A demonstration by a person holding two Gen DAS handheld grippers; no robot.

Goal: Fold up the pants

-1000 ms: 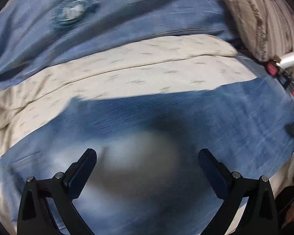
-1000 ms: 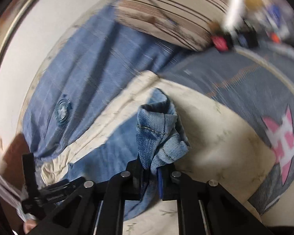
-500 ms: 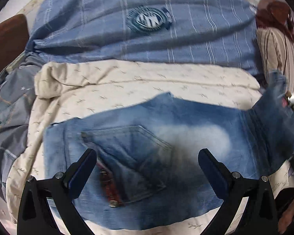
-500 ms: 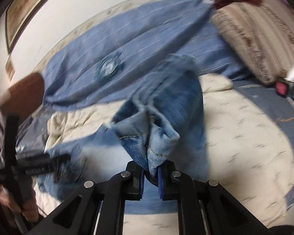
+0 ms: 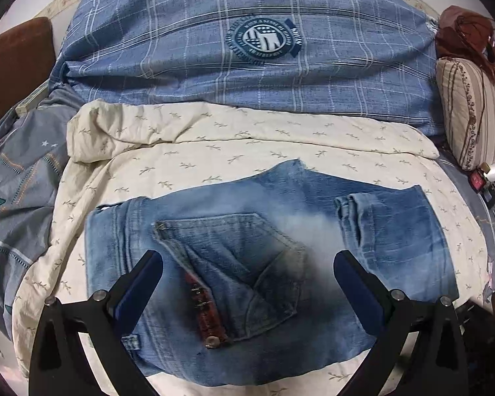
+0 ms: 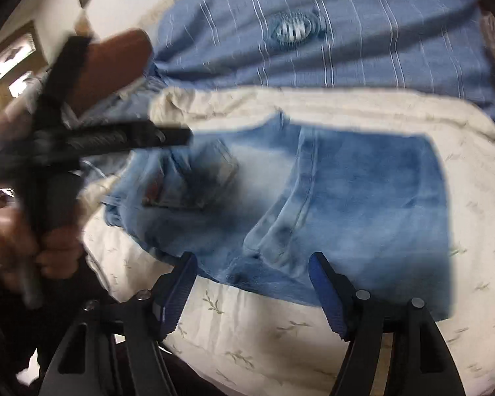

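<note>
The faded blue jeans (image 5: 247,264) lie folded on the cream leaf-print sheet (image 5: 214,151), back pocket up, with the leg hems (image 5: 353,211) laid over the seat at the right. My left gripper (image 5: 247,280) is open and empty just above the pocket. In the right wrist view the jeans (image 6: 346,191) lie flat ahead, and my right gripper (image 6: 252,283) is open and empty over their near edge. The left gripper (image 6: 122,138) and the hand holding it show blurred at the left there.
A blue plaid quilt with a round crest (image 5: 264,43) lies behind the sheet. A grey patterned cover (image 5: 10,198) is at the left. A striped pillow (image 5: 475,112) and small items (image 5: 488,184) are at the right. A brown headboard (image 5: 13,66) stands far left.
My right gripper carried the leg ends over the seat, opened and let them go. The jeans now lie folded. My left gripper pulled back, still open.
</note>
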